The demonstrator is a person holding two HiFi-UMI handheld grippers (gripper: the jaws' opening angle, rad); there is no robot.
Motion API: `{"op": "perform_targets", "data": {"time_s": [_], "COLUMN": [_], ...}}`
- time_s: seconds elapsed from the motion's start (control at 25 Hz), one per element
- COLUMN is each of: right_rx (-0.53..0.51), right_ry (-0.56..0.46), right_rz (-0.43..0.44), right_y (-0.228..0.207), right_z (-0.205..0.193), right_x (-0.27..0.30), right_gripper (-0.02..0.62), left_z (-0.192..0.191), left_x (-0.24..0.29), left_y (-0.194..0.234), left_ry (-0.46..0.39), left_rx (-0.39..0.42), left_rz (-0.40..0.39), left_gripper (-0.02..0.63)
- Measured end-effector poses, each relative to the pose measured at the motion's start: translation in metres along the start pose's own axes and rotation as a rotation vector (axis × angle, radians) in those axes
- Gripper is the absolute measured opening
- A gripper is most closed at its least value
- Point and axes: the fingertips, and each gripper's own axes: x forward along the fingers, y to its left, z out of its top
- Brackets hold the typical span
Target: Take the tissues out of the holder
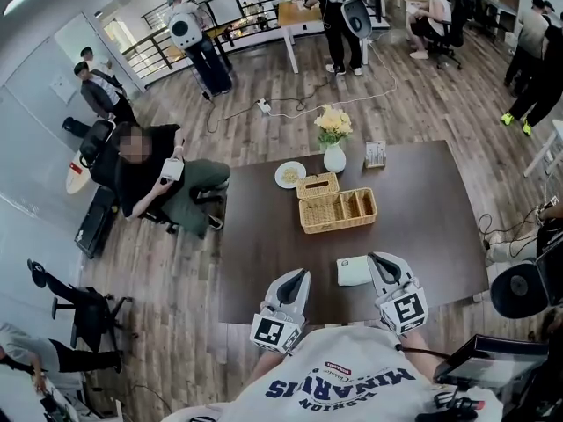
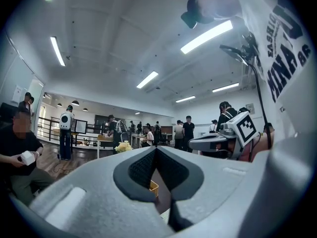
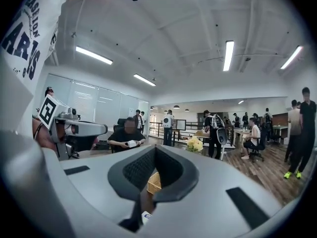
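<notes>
The left tongs [image 1: 299, 275] and right tongs [image 1: 376, 258] were each pressed together, empty, over the tabletop's [image 1: 264, 253] near edge. The white tissue pack [image 1: 354, 272] lay between them. What the wicker holder [image 1: 338, 228] at centre held was indistinct; bare wood flanked it.

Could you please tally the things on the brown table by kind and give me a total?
Wicker baskets: 2
White plate: 1
Vase of flowers: 1
Small box: 1
White pack: 1
Total: 6
</notes>
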Motion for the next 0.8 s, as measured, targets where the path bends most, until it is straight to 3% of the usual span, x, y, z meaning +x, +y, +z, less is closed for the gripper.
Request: {"op": "perform_targets", "data": {"time_s": [0.4,0.8], "right_rx": [0.015,0.013], "right_ry": [0.018,0.028], "right_rz": [0.017,0.036], "right_y": [-0.004,0.004], "right_z": [-0.018,-0.007], "right_x": [0.016,0.012], "right_gripper": [0.005,0.005], "left_z": [-0.018,-0.016], "left_x": [0.006,-0.001], "left_y": [0.014,0.013], "left_ry": [-0.001,0.009], "left_rx": [-0.013,-0.008], "left_rz": [0.024,0.031], "left_gripper": [0.005,0.003]}}
